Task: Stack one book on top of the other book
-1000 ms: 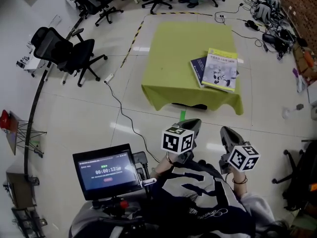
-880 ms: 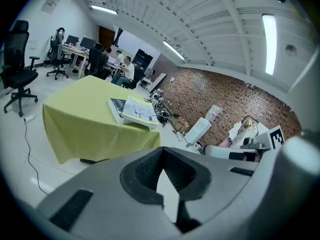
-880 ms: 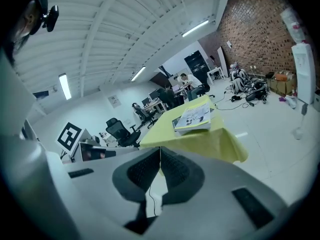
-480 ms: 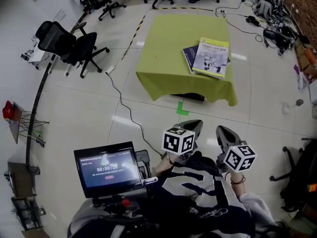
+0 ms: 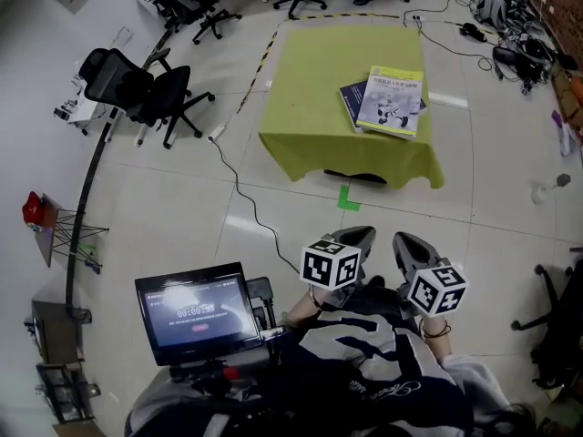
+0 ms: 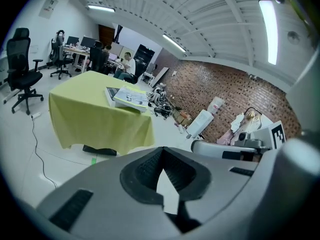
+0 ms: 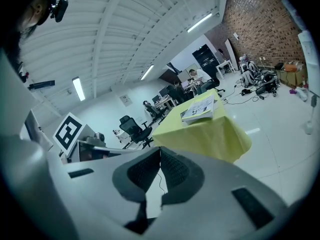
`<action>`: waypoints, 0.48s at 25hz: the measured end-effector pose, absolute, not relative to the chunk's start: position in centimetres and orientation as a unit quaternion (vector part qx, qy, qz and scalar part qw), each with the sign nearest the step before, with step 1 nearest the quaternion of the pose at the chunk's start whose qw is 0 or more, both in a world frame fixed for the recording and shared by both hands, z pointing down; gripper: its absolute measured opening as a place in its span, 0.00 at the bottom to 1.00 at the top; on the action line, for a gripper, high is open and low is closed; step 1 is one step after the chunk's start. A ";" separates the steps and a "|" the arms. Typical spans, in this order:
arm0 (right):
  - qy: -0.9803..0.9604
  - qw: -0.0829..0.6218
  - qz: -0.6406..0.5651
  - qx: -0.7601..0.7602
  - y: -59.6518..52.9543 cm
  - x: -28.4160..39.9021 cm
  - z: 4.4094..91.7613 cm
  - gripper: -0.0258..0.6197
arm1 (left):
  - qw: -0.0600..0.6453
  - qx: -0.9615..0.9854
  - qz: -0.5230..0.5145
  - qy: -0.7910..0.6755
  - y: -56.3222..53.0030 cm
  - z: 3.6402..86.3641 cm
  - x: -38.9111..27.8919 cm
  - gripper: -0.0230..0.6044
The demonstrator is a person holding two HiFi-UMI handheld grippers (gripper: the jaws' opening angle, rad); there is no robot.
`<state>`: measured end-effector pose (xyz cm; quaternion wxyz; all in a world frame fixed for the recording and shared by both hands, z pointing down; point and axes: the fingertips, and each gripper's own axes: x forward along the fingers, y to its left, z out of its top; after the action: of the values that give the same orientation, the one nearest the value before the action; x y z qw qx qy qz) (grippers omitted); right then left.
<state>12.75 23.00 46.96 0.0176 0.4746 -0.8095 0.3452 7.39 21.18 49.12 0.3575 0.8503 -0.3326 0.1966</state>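
a: where do the books sit?
b: on the table (image 5: 301, 107), toward its right side. the upper book (image 5: 392, 101) lies on the lower book (image 5: 350, 100), shifted right, so the lower one's left part shows.
a: and around the table?
b: office chairs (image 5: 137, 85) stand well to its left. a cable (image 5: 239, 189) trails over the floor by its near left corner.
a: nearer the person?
b: the left gripper (image 5: 355, 237) and right gripper (image 5: 404, 244) are side by side, well apart from the table, with a screen (image 5: 196, 315) to their left.

Dark book (image 5: 349, 96) mostly hidden under upper book (image 5: 392, 101), its cover print unreadably small
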 end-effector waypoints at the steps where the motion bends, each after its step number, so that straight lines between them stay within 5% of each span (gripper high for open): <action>1: -0.810 0.016 0.345 0.474 23.0 12.7 47.0 0.03 | 0.356 0.851 0.200 -0.330 21.2 49.2 7.5 0.04; 12: -0.805 0.001 0.338 0.488 21.8 12.3 46.0 0.03 | 0.339 0.865 0.208 -0.307 20.2 48.5 7.5 0.04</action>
<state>12.30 21.77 45.98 0.0010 0.4876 -0.8051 0.3377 7.51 20.19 48.47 0.3388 0.8647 -0.3068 0.2084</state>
